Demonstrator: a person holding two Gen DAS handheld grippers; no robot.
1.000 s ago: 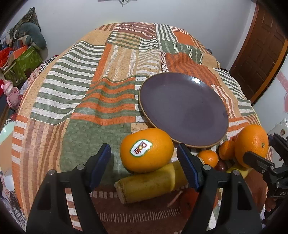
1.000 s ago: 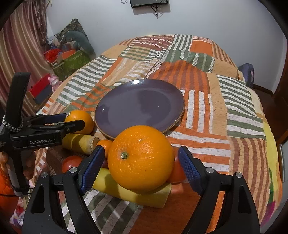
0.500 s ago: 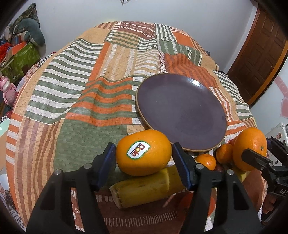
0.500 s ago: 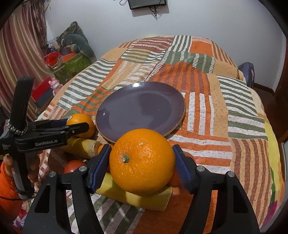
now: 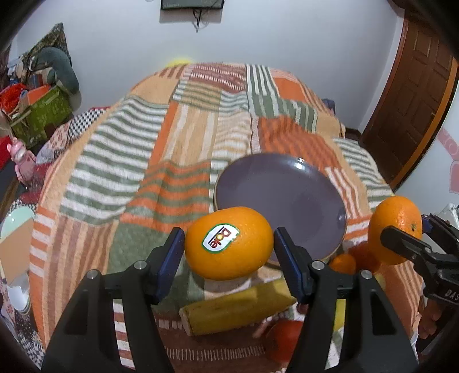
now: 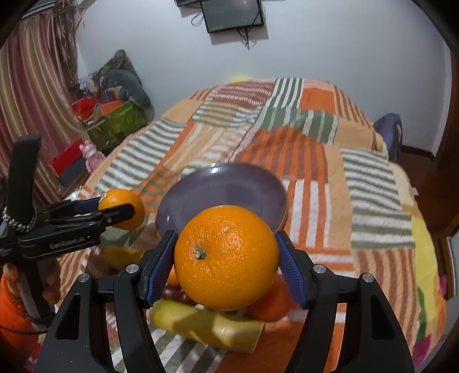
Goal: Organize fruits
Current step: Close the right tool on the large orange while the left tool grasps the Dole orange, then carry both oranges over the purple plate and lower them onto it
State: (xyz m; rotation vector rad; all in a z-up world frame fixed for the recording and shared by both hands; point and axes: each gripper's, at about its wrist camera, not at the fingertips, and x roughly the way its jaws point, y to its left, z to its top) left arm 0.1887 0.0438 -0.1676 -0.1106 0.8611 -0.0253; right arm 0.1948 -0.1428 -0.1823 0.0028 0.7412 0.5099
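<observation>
Both grippers carry fruit. Our left gripper (image 5: 228,251) has its blue pads closed against the sides of a stickered orange (image 5: 228,243), label facing up, and the fruit hangs clear of the patchwork bedspread (image 5: 183,137), in front of the near rim of the purple plate (image 5: 279,198). Our right gripper (image 6: 226,262) clamps a second orange (image 6: 226,256) the same way, its green stem end turned toward the camera, also lifted above the cloth and just short of the plate's near edge.

From the left wrist view we see the right gripper's orange at the far right, raised beside the plate. From the right wrist view we see the left gripper at the far left with its orange pinched between the fingers.

Below the held fruit the rest of the pile lies on the bedspread near the plate: a cut banana piece (image 5: 235,307), a tomato (image 5: 284,341), and a small tangerine (image 5: 342,262) touching the plate's rim. Under our right gripper lies another yellow banana piece (image 6: 212,327), blurred, with reddish fruit behind it that we cannot identify.

The plate itself holds nothing. A wall screen (image 6: 232,14) hangs above the bed, and a green box (image 6: 116,124) sits on the floor at left.
</observation>
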